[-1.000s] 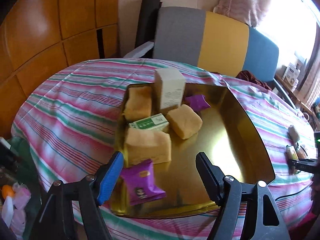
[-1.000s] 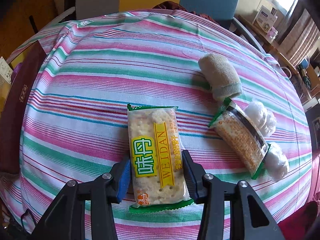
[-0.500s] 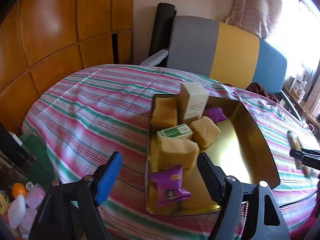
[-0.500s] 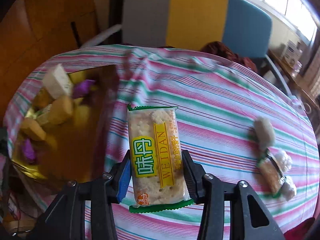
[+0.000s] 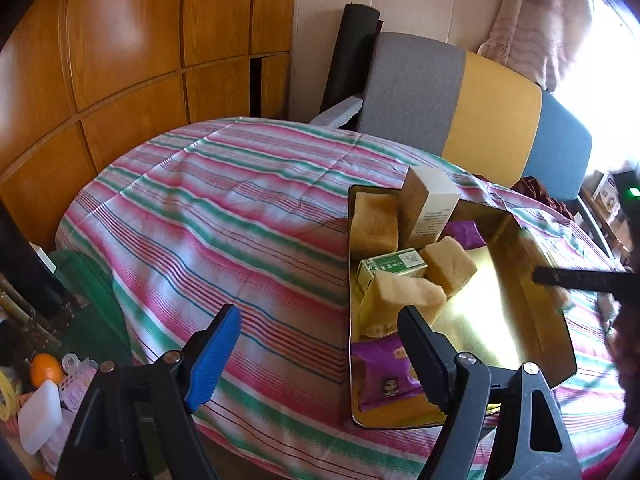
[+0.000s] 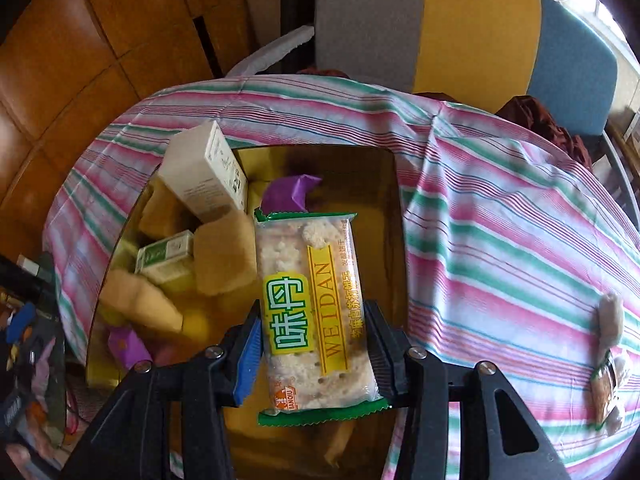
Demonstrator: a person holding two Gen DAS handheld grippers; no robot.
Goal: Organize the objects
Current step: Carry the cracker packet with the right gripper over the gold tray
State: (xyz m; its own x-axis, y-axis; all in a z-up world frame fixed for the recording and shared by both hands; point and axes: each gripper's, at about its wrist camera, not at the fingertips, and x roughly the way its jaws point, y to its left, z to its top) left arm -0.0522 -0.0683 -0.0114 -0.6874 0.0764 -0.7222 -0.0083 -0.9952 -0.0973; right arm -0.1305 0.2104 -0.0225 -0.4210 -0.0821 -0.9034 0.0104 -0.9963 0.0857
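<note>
cracker packet (image 6: pixel 316 312), a clear plastic sleeve with green crimped ends and a yellow label, hangs over the shiny gold metal tray (image 6: pixel 394 208), pinched across its short width by the right gripper (image 6: pixel 314 350). its jaws press on both long edges near the lower end, a hold that leaves most of the packet free to be laid down flat. the packet's long axis runs along the gripper's fingers, its far end pointing toward the tray's far wall and the purple wrapper (image 6: pixel 294 192) there. judging by the free gold floor right of the tan sponge-like blocks (image 6: pixel 224 258), that is where it should go.

the left gripper (image 5: pixel 320 354) hovers at the tray's near left corner, its jaws wide, having just been opening, with nothing between them, likely keeping clear.
</note>
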